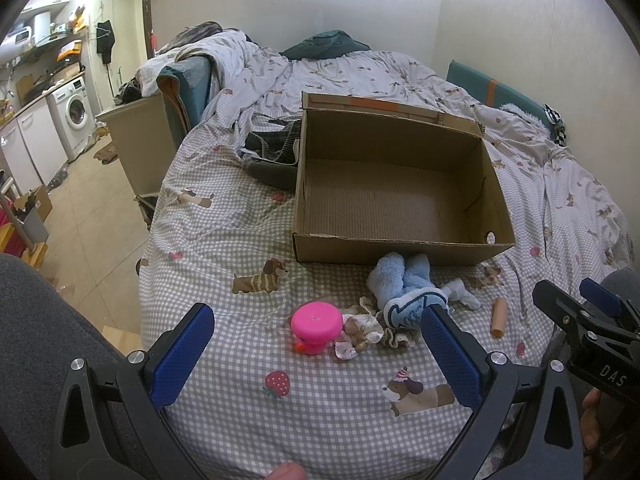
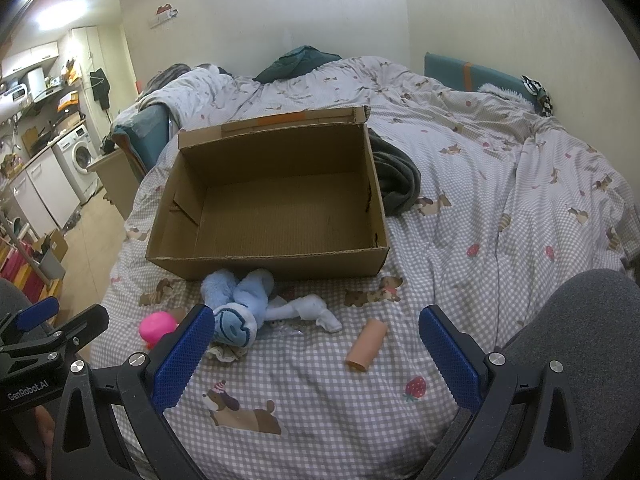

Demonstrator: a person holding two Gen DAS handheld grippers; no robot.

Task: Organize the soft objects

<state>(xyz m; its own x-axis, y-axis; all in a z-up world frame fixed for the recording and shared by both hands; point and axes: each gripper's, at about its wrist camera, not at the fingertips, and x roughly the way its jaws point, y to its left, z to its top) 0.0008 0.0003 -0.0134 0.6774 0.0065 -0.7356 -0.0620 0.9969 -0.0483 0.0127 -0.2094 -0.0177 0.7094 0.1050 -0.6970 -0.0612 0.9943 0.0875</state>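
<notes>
An open, empty cardboard box (image 1: 400, 252) (image 2: 280, 266) stands on the checked bed cover. In front of it lie a light blue plush toy (image 1: 404, 288) (image 2: 240, 304), a pink round toy (image 1: 316, 322) (image 2: 158, 326), a small doll with frilly cloth (image 1: 362, 332) and a peach tube (image 1: 499, 316) (image 2: 367, 344). My left gripper (image 1: 316, 356) is open above the cover, just short of the pink toy and doll. My right gripper (image 2: 316, 356) is open, with the peach tube ahead between its fingers. Both are empty.
A grey folded garment (image 1: 272, 152) (image 2: 396, 184) lies beside the box. A rumpled duvet and a dark green cloth (image 1: 324, 46) lie at the far end. The bed's left edge drops to the floor, with a bin (image 1: 140, 140) and washing machine (image 1: 74, 114) beyond.
</notes>
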